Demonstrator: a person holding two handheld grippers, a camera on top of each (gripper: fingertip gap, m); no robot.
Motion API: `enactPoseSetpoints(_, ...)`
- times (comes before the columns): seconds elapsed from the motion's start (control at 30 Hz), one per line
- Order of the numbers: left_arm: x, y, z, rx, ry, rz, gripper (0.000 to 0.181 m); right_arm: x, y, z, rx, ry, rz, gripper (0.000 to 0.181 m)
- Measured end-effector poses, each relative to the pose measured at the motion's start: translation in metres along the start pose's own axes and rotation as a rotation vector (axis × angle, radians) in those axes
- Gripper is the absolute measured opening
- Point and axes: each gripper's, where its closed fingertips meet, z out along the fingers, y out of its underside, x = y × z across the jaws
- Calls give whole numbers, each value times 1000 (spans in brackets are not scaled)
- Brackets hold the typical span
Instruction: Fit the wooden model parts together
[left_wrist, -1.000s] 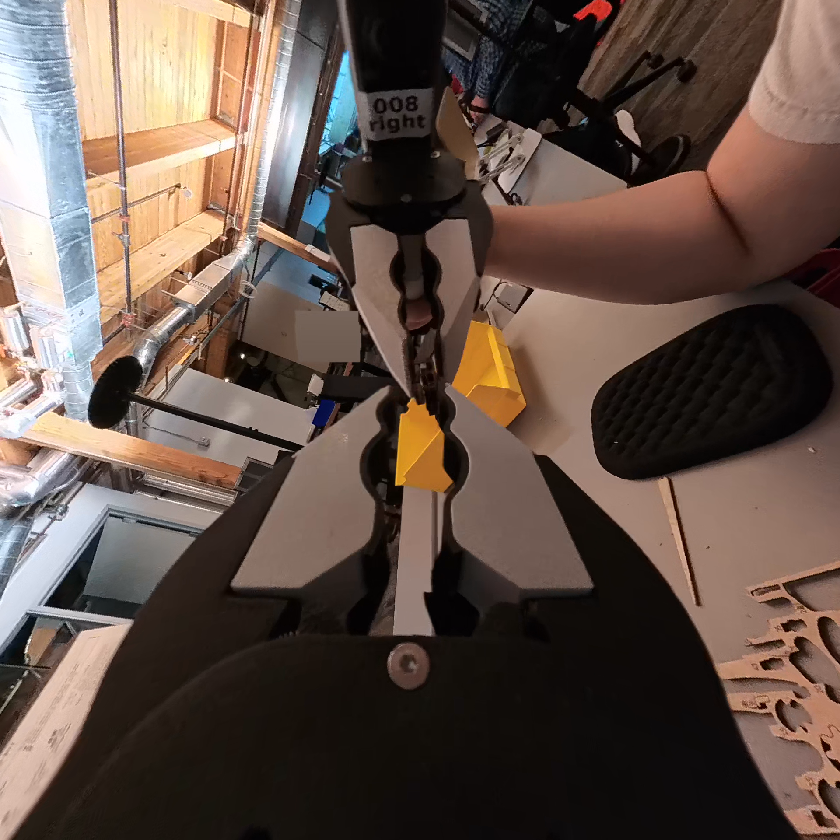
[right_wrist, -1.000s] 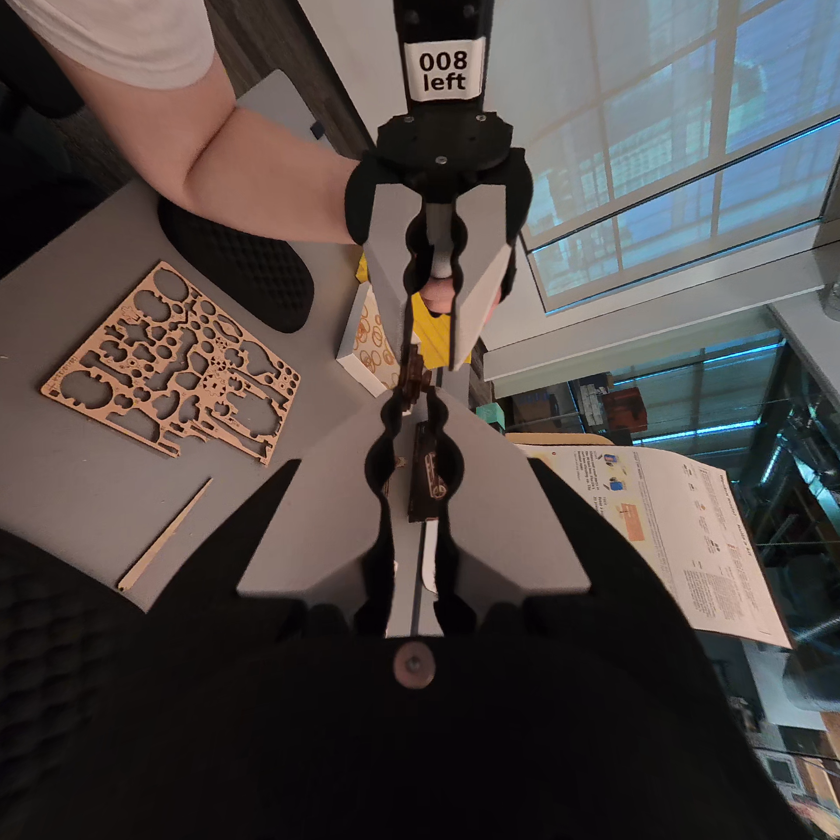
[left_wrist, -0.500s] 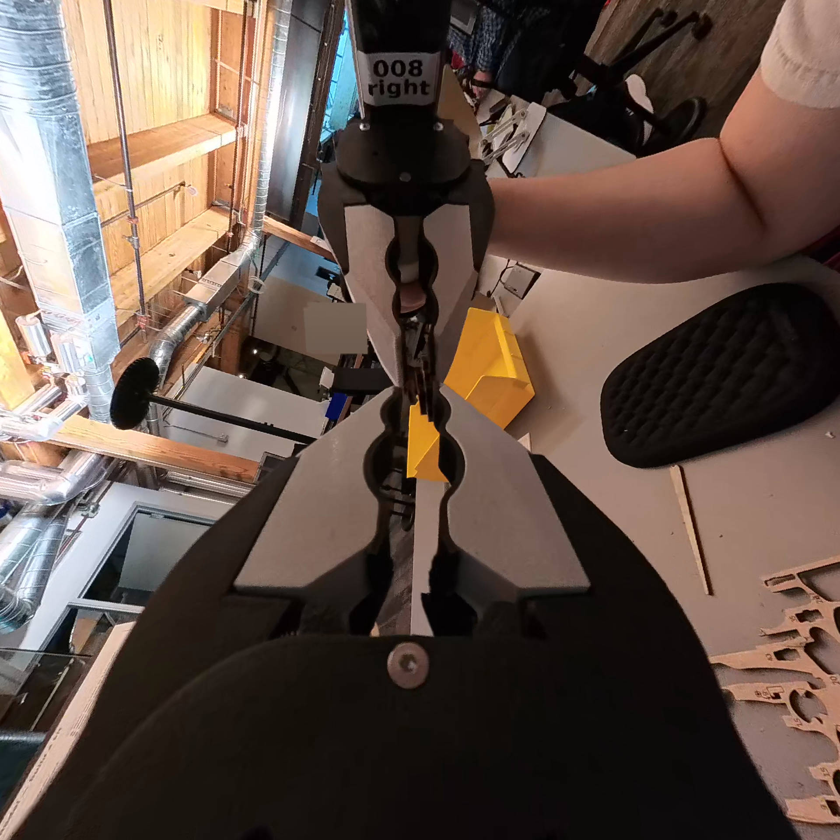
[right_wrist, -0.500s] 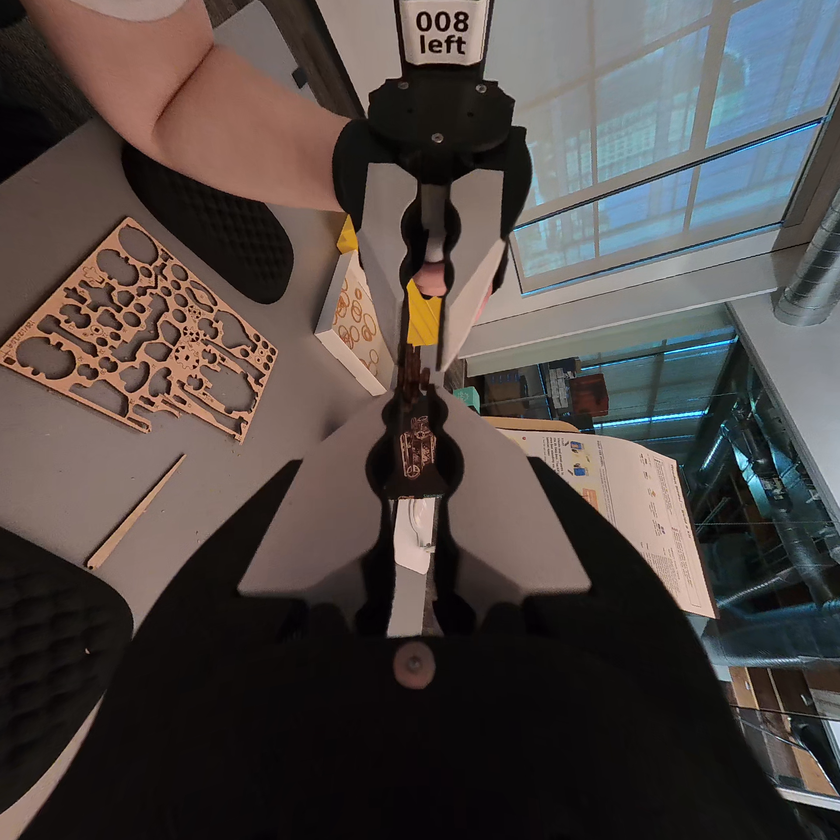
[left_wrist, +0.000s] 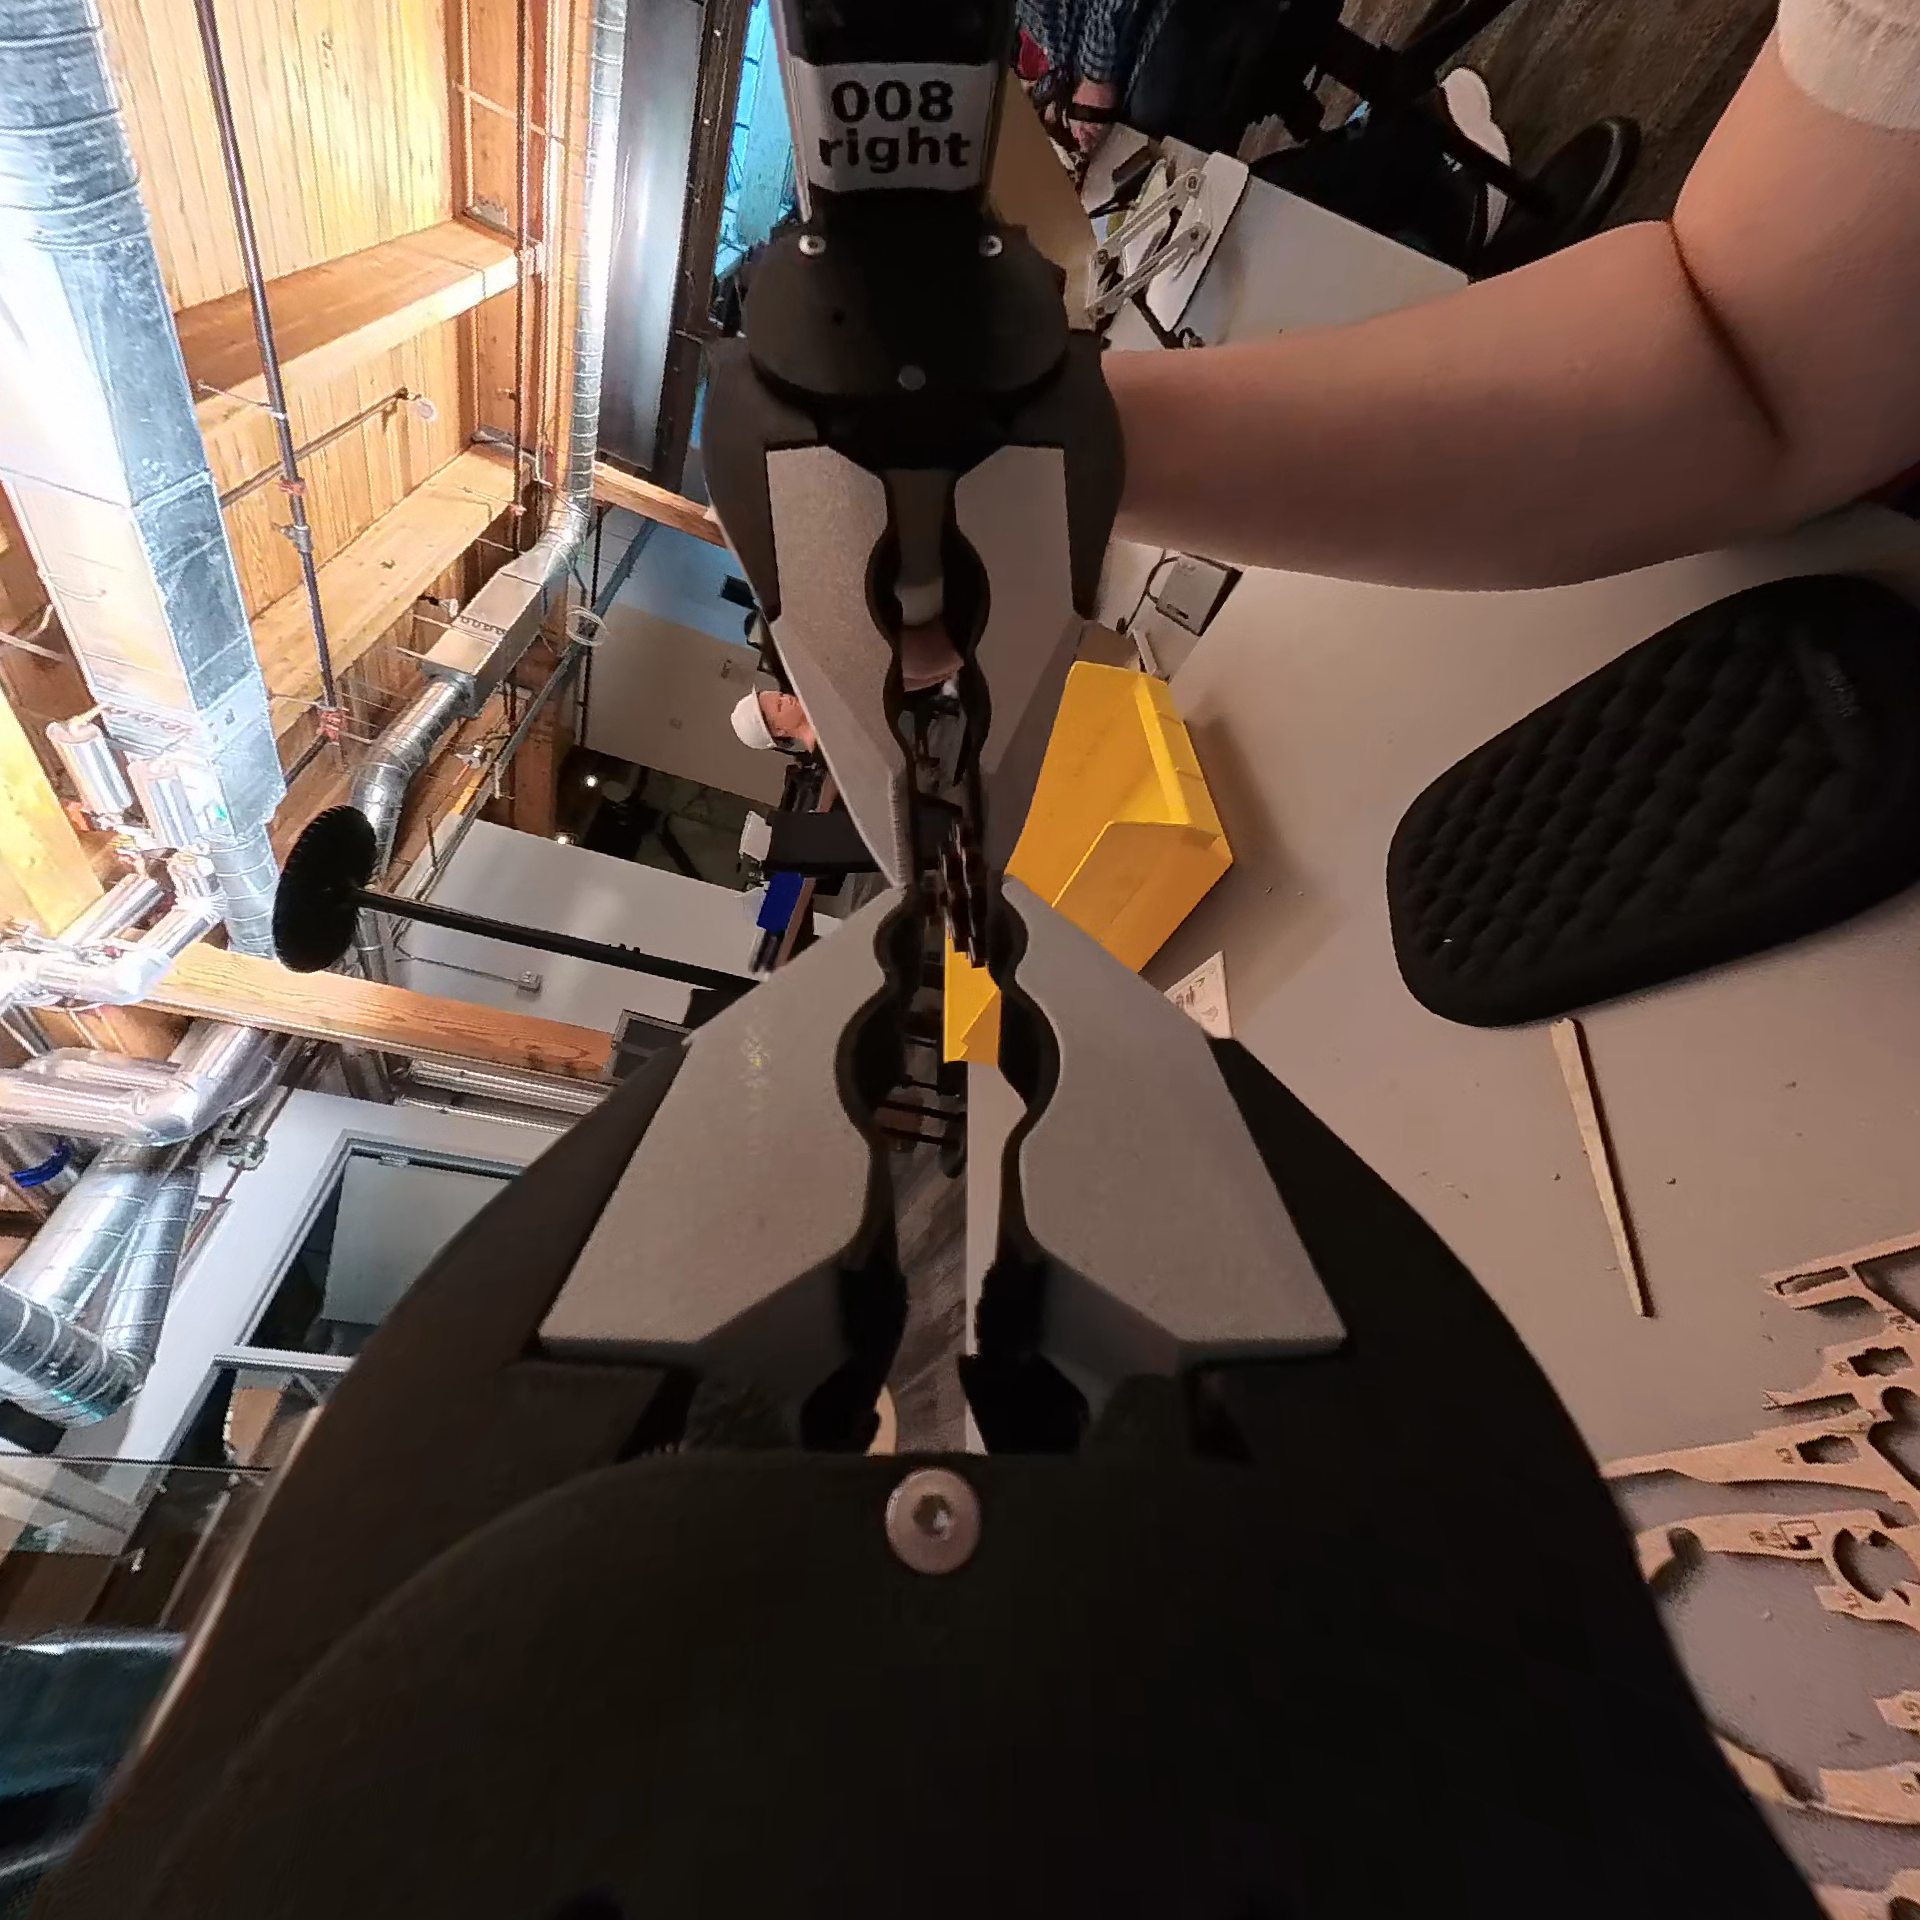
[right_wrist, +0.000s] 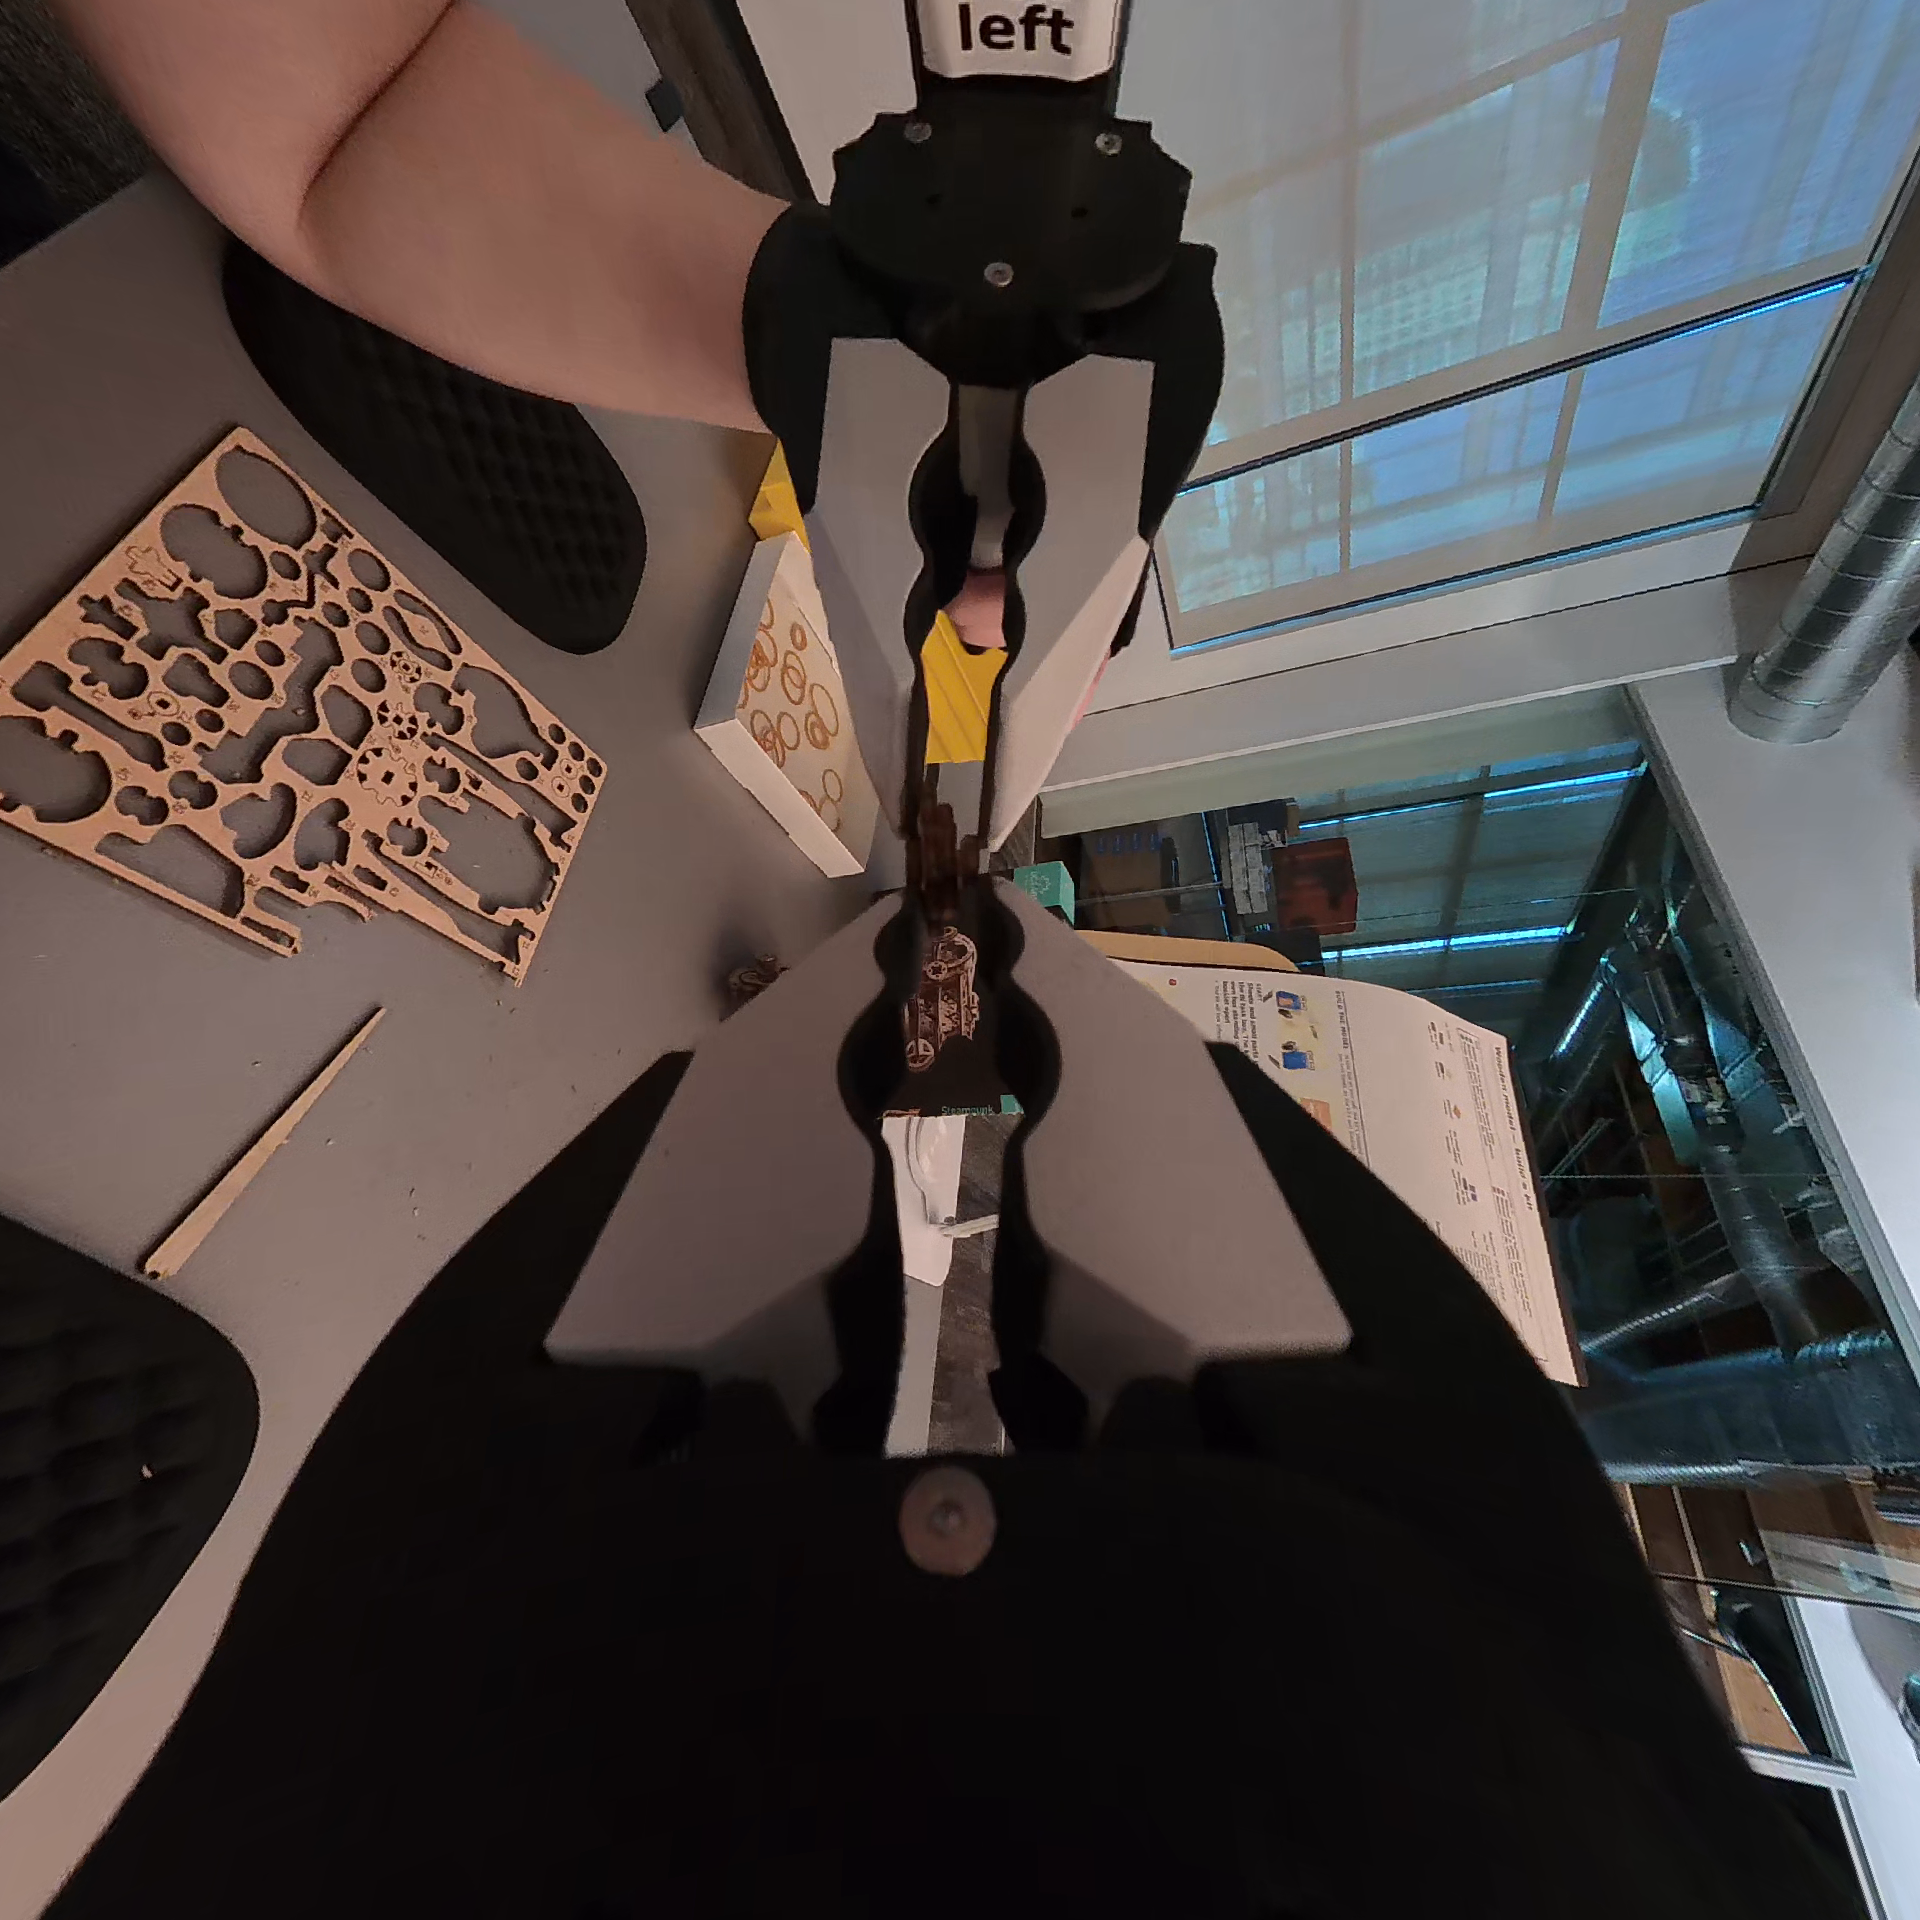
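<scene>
This looks like a converted industrial loft used as a workshop or lab. Silver ducts (left_wrist: 125, 436) run under timber ceiling beams (left_wrist: 353, 312), and tall gridded windows (right_wrist: 1507, 291) fill one wall. A grey worktable (right_wrist: 436, 1122) carries a yellow parts bin (left_wrist: 1117, 810) and a laser-cut plywood sheet (right_wrist: 260, 707). Farther off stand what seem to be office chairs (left_wrist: 1507, 156).

The grey bench (right_wrist: 436, 1122) carries two black padded mats (right_wrist: 457, 468). Behind it are large windows (right_wrist: 1538, 239) with blue daylight. On the other side are wooden walls (left_wrist: 343, 187) and silver ducts (left_wrist: 94, 343) (both views are turned sideways).
</scene>
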Motion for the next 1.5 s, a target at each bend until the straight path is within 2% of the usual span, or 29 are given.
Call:
enactPoseSetpoints(0.73, -6, -3, -2, 60, 44, -93, 9, 6, -4, -1, 40, -5, 86, 8)
enactPoseSetpoints(1.03, -22, -4, -4, 57, -100, -53, 11, 18, -3, -5, -11, 85, 71, 9)
enactPoseSetpoints(1.1, -21, -1, -3, 29, -101, -46, 14, 17, -1, -4, -46, 86, 56, 8)
enactPoseSetpoints(1.2, -16, 1, -2, 20, -74, -29, 7, 15, 1, -2, -82, 85, 37, 8)
enactPoseSetpoints(1.33, -12, 2, -1, 20, -70, 9, 7, 12, 2, -3, -113, 80, 3, 8)
enactPoseSetpoints(1.5, -8, 6, 1, 10, -37, -30, 8, 7, 4, -2, -132, 61, -26, 8)
